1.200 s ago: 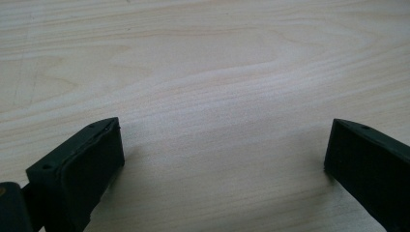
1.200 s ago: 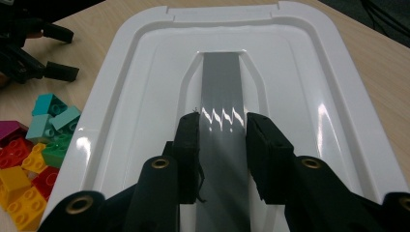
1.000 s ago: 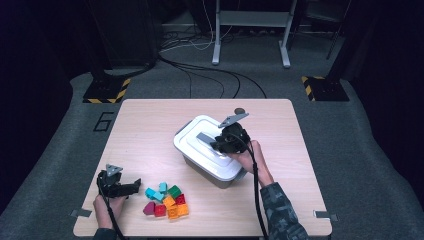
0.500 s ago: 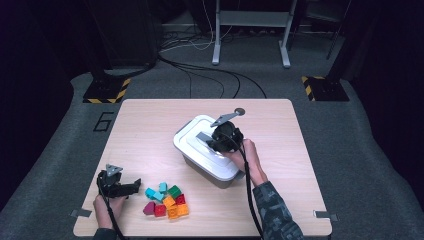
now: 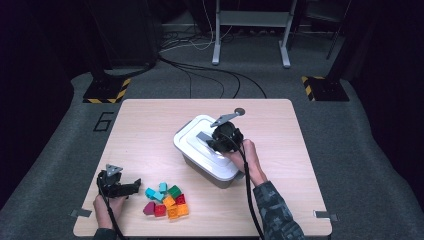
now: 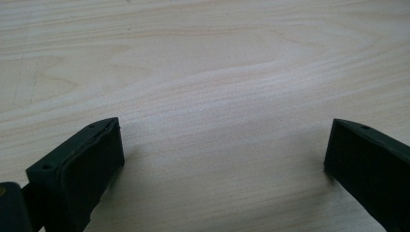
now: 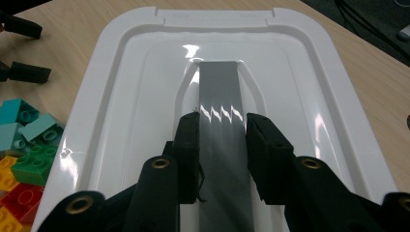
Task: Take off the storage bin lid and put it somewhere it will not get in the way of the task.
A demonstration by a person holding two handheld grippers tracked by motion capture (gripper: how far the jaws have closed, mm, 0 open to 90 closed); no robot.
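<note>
A white lid [image 5: 192,145] [image 7: 121,96] lies on a grey box [image 5: 220,179] at the middle of the table. A flat grey handle [image 7: 220,87] [image 5: 202,136] runs along the lid's centre. My right gripper [image 5: 212,143] [image 7: 222,121] sits on the lid, jaws shut on this handle from both sides. At the front left my left gripper [image 5: 134,187] [image 6: 222,140] rests low over bare wood, jaws wide open with nothing between them. A pile of coloured bricks [image 5: 165,200] [image 7: 24,145] lies just right of it.
The wooden table [image 5: 150,125] has bare room at the back and left of the box. Beyond it, on the grey floor, stand a metal frame [image 5: 250,30] and black cables [image 5: 210,70].
My right gripper has shifted slightly left over the lid. The box, the bricks and my left gripper have stayed where they were.
</note>
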